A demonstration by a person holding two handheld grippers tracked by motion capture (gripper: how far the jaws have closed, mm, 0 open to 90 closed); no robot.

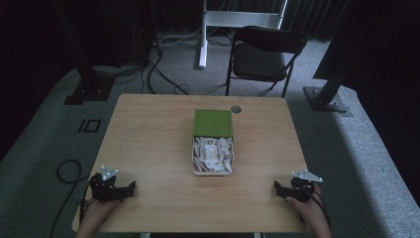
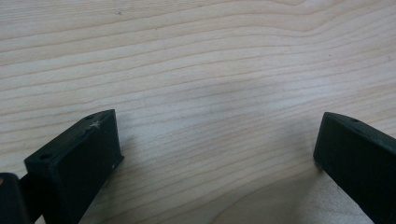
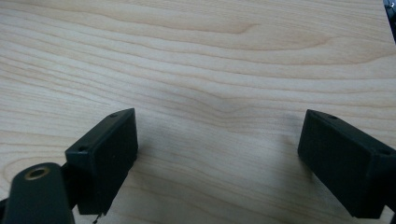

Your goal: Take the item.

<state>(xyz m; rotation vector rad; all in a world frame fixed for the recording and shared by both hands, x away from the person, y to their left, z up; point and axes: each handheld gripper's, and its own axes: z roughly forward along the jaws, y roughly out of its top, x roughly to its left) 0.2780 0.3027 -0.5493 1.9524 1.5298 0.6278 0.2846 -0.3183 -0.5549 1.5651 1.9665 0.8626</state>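
A white box (image 1: pixel 194 163) full of pale paper-like pieces (image 1: pixel 213 153) lies at the middle of the wooden table (image 1: pixel 148 139), with a green lid (image 1: pixel 213 123) over its far end. My left gripper (image 1: pixel 130 188) rests at the table's near left corner, held by a hand. Its jaws stand wide apart over bare wood in the left gripper view, left gripper (image 2: pixel 217 140) open. My right gripper (image 1: pixel 277 187) rests at the near right corner, also open (image 3: pixel 217 140), nothing between the jaws.
A small round dark disc (image 1: pixel 236 109) lies near the table's far edge. A black folding chair (image 1: pixel 265 54) stands behind the table, beside a white stand (image 1: pixel 203 34). Black frame legs (image 1: pixel 89 84) and cables (image 1: pixel 158 69) are on the grey carpet.
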